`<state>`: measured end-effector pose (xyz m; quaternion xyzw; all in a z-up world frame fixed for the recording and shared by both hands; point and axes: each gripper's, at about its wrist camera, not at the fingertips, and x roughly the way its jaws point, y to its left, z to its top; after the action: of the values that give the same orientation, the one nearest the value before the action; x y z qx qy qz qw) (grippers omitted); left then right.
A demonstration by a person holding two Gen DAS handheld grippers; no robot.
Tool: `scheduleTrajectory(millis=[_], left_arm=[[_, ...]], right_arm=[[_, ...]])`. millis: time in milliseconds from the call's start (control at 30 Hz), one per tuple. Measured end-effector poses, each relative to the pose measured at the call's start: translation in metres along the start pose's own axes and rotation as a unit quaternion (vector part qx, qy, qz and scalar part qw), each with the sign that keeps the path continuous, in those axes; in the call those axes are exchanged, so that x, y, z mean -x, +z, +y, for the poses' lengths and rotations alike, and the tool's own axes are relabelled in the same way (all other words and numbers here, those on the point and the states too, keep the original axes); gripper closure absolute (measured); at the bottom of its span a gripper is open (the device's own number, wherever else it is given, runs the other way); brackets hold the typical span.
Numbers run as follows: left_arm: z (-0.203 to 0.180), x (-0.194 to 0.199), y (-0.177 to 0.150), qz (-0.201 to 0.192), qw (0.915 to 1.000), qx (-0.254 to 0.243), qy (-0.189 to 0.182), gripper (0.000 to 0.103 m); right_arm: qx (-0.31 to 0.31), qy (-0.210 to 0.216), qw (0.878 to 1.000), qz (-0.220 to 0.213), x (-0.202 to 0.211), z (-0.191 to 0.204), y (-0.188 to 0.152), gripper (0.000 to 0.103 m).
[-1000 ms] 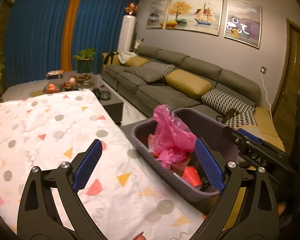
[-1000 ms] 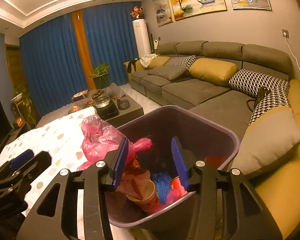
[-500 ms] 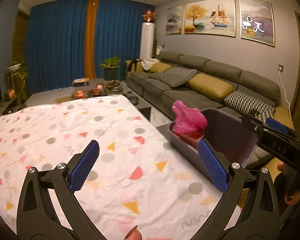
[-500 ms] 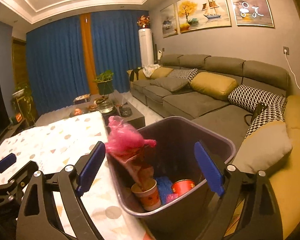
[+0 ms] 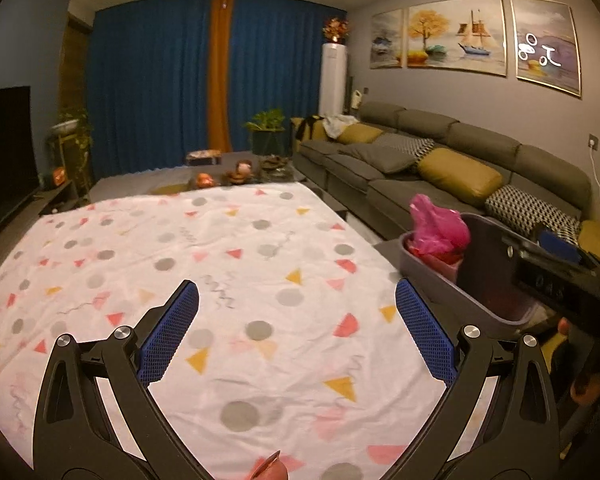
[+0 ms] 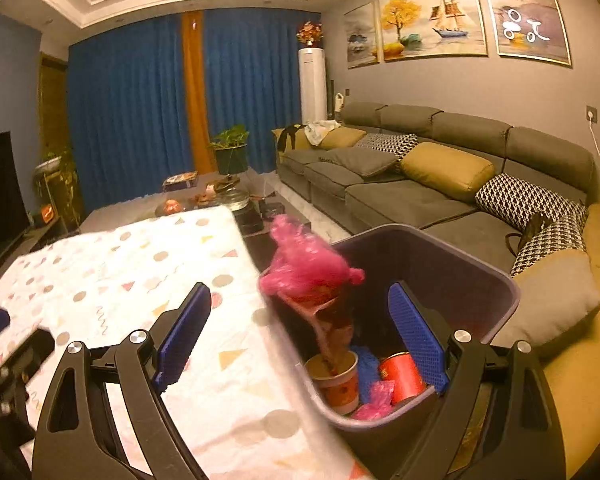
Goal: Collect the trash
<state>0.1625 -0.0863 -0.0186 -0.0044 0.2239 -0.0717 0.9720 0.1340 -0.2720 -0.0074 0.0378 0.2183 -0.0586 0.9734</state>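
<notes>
- Right gripper (image 6: 300,338): jaws spread wide with nothing between the pads. In the right wrist view they straddle the near left rim of the bin (image 6: 512,292), one pad over the cloth and one over the bin's inside.
- Left gripper (image 5: 296,330): jaws also wide and empty, hanging over the patterned tablecloth (image 5: 180,260) in the lower middle of the left wrist view.
- So both are free. My read is that the drop is finished and the step in hand is backing off and looking for the next bit of trash.
- Where the trash sits: the pink plastic bag (image 6: 304,264) is perched at the bin's left edge, centre of the right wrist view, bunched up above the rim. Below it, lower centre, are a paper cup (image 6: 336,376), a red can (image 6: 402,374), a blue scrap and a smaller pink scrap.
- Doing it well, I reckon: pull the right gripper straight back and up so the pad hanging inside the bin doesn't hook the rim or drag the bag out. That bag looks light and springy, so a nudge could tip it onto the cloth.
- If it looks like flopping over, a gentle push down with open jaws would seat it.
- The worktop under the cloth shows no loose trash in either view, so scan wider before reaching. The coffee table (image 5: 236,168) in the upper middle has stuff on it, but it's too small to tell if it's rubbish.
</notes>
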Motion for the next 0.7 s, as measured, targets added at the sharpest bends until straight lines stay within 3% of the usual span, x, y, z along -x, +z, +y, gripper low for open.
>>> scheduleTrajectory(millis=[133, 200, 700], left_arm=[[0.008, 0.021, 0.001, -0.017, 0.9998, -0.004, 0.007, 0.006], [0.011, 0.033, 0.000, -0.019, 0.9998, -0.003, 0.007, 0.006], [0.024, 0.099, -0.024, -0.008, 0.9999, 0.008, -0.005, 0.006]], right_arm=[[0.013, -0.005, 1.000, -0.011, 0.022, 0.015, -0.004, 0.013], [0.016, -0.006, 1.000, -0.019, 0.038, 0.022, -0.008, 0.005], [0.004, -0.042, 0.998, -0.039, 0.132, 0.034, -0.047, 0.005]])
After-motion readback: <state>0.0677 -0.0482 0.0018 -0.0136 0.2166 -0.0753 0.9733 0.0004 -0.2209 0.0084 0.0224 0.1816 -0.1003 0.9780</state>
